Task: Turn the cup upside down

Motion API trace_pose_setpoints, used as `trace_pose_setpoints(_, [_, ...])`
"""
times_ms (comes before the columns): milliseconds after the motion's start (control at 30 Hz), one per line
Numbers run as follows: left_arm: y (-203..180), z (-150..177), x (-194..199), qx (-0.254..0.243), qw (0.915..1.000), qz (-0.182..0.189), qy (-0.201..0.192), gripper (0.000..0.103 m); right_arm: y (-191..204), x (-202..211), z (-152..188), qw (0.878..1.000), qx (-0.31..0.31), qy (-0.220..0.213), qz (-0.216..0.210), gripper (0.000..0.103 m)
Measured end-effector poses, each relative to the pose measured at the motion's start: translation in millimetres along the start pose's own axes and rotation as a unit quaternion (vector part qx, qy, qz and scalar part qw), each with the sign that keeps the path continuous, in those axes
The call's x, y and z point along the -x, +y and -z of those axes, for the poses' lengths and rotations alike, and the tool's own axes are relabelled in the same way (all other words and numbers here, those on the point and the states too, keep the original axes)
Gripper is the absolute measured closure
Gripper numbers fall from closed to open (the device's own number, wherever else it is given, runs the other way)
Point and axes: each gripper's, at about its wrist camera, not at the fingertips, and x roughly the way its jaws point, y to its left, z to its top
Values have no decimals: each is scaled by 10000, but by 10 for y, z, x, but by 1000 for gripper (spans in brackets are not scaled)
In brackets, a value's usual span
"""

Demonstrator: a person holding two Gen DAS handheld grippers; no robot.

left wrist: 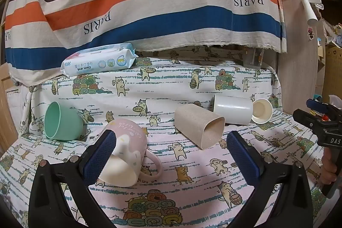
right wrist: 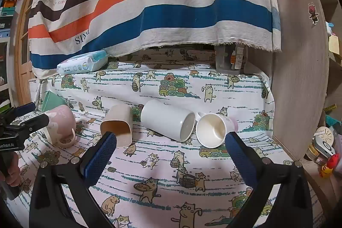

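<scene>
Five cups are seen lying on their sides on a table covered by a cat-print cloth (left wrist: 192,185). The pink mug (left wrist: 126,151) is placed near the front left, with its mouth turned toward the left wrist camera and its handle on the right. The left gripper (left wrist: 171,153) is held wide open; its left pad is seen in front of the mug's side, but contact cannot be confirmed. The right gripper (right wrist: 171,153) is also spread open and nothing is held in it. Beyond it, a beige cup (right wrist: 118,125), a white cup (right wrist: 168,119) and a white mug (right wrist: 211,129) are found close together. A green cup (left wrist: 62,121) is located far left, and a wipes pack (left wrist: 98,61) at the back.
</scene>
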Motion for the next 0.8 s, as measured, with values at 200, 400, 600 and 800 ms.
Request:
trace_pose_setpoints(200, [-1, 0, 1, -4, 10000, -1, -16, 0, 0, -1, 0, 10000, 3, 8, 0, 1])
trace_pose_setpoints(400, [-1, 0, 1, 1, 10000, -8, -21, 0, 1, -1, 0, 10000, 4, 8, 1, 1])
trace_pose_setpoints(600, [4, 0, 3, 11, 10000, -10, -23, 0, 1, -2, -1, 10000, 4, 10, -1, 1])
trace_pose_setpoints(800, [16, 3, 2, 31, 10000, -48, -23, 0, -2, -3, 1, 10000, 4, 10, -1, 1])
